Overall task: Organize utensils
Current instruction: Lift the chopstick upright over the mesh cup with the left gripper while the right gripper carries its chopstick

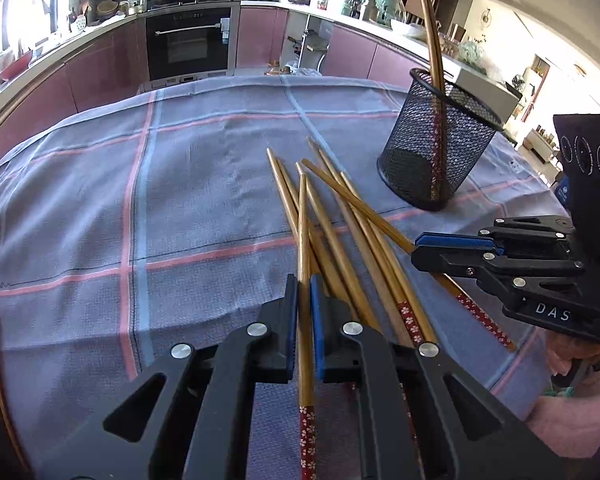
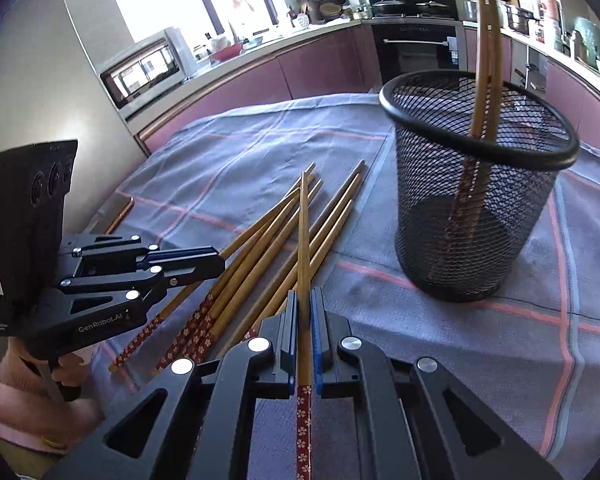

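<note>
Clamping 1 chopstick (image 1: 303, 240) between its fingers, the left gripper (image 1: 304, 296) mirrors the right gripper (image 2: 304, 308), likewise clamped on another chopstick (image 2: 303, 232).

Chopsticks on the Cloth, Two in the Cup

A loose pile of bamboo chopsticks (image 1: 340, 236) lies fanned and crossing, tips pointing away, their thick ends banded in dark red with small white flowers. One chopstick (image 1: 304, 280) sits above the pile; another (image 2: 303, 280) does likewise. Just beside the pile stands an upright black mesh cup (image 2: 476, 184), with two chopsticks (image 2: 485, 60) leaning inside, red ends down
</note>
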`<action>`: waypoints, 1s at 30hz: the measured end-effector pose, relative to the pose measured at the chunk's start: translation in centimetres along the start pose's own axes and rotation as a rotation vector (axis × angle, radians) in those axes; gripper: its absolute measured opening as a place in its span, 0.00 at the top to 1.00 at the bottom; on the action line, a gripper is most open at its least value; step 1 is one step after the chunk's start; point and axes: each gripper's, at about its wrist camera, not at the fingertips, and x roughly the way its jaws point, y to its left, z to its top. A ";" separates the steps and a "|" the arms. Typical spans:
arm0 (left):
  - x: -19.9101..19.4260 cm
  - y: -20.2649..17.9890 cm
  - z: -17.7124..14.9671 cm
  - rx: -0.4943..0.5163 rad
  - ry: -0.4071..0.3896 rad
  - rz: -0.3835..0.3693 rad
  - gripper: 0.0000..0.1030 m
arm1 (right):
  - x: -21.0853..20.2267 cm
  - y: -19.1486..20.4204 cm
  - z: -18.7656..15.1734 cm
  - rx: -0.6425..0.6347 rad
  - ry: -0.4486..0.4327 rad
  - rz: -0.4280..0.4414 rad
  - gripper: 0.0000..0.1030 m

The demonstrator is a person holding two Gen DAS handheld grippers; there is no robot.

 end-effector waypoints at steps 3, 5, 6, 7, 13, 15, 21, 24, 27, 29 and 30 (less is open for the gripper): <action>0.2 0.3 0.1 0.005 0.010 0.003 0.92 | 0.3 0.0 0.1 -0.006 0.013 -0.011 0.94; 0.4 0.5 0.1 0.002 0.028 -0.002 0.92 | 0.6 -0.1 0.3 -0.009 0.019 -0.024 0.92; 0.5 0.6 0.2 0.009 0.028 -0.005 0.92 | 0.8 -0.2 0.4 -0.010 0.023 -0.025 0.92; 0.6 0.6 0.2 0.016 0.030 -0.005 0.92 | 1.0 -0.2 0.5 -0.014 0.028 -0.025 0.92; 1.1 0.6 0.8 0.022 0.037 -0.015 0.90 | 1.9 -0.2 1.3 -0.029 0.029 -0.022 0.91; 1.1 0.5 0.8 0.017 0.034 -0.008 0.92 | 2.0 -0.4 1.3 -0.021 0.023 -0.017 0.94; -0.1 0.1 1.1 0.011 0.003 -0.014 0.93 | -0.2 -0.7 1.1 -0.020 -0.038 0.003 0.94; -1.5 -0.3 1.6 0.021 -0.033 -0.035 0.93 | -2.3 -0.7 1.3 -0.026 -0.091 0.013 0.94; -3.2 -0.9 2.3 0.031 -0.073 -0.069 0.93 | -4.3 -0.5 1.5 -0.036 -0.144 0.016 0.94; -4.3 -1.4 2.8 0.040 -0.102 -0.097 0.93 | -5.7 -0.6 1.7 -0.033 -0.180 0.018 0.94; -4.8 -1.6 3.0 0.042 -0.114 -0.109 0.93 | -6.2 -0.6 1.7 -0.032 -0.194 0.021 0.94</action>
